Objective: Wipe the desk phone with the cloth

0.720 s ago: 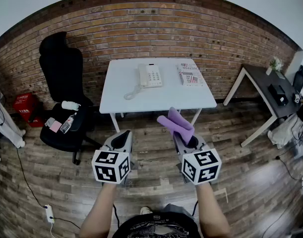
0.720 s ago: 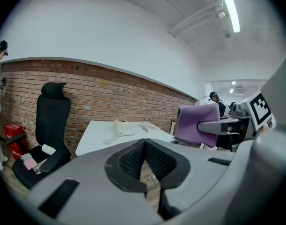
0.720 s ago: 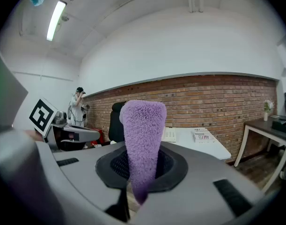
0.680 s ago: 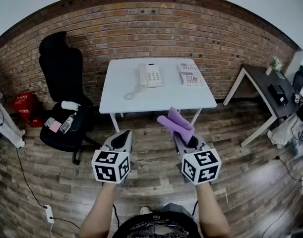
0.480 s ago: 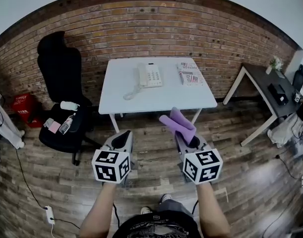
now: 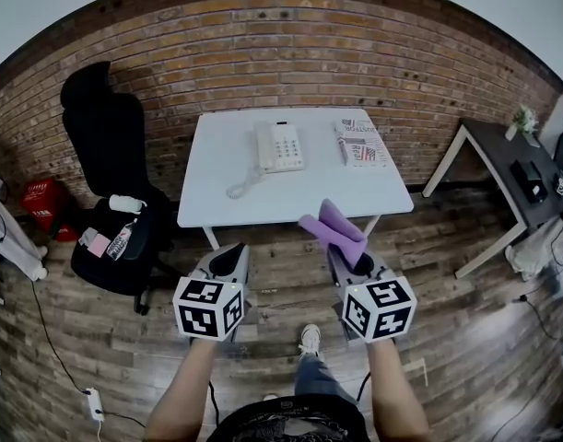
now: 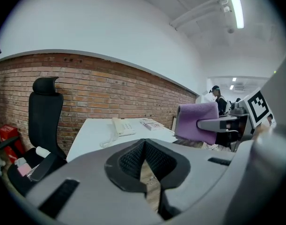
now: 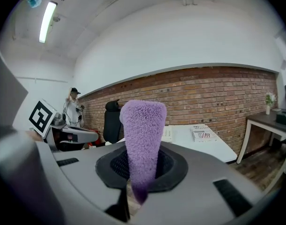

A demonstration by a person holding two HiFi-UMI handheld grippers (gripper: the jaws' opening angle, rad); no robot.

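Holding the purple cloth (image 6: 334,228) pinched in my right tongs (image 6: 351,254), jaws clamped on its lower end so the folded strip stands up and forward. My left tongs (image 6: 228,261) have their jaws closed together on nothing. The white desk phone (image 6: 279,145) sits on the white table (image 6: 263,201), well apart from both tongs, ahead and a little to the left of the cloth. Its long axis runs away from me, handset along its left side, coiled cord (image 6: 240,186) trailing toward the near left. It lies roughly between the two tongs' lines, so I judge the right one must reach forward and slightly inward. Against half a second ago, the table sits a touch larger and lower in the head view, and a shoe (image 6: 309,339) now shows beneath me mid-step, while both tongs keep the same pose
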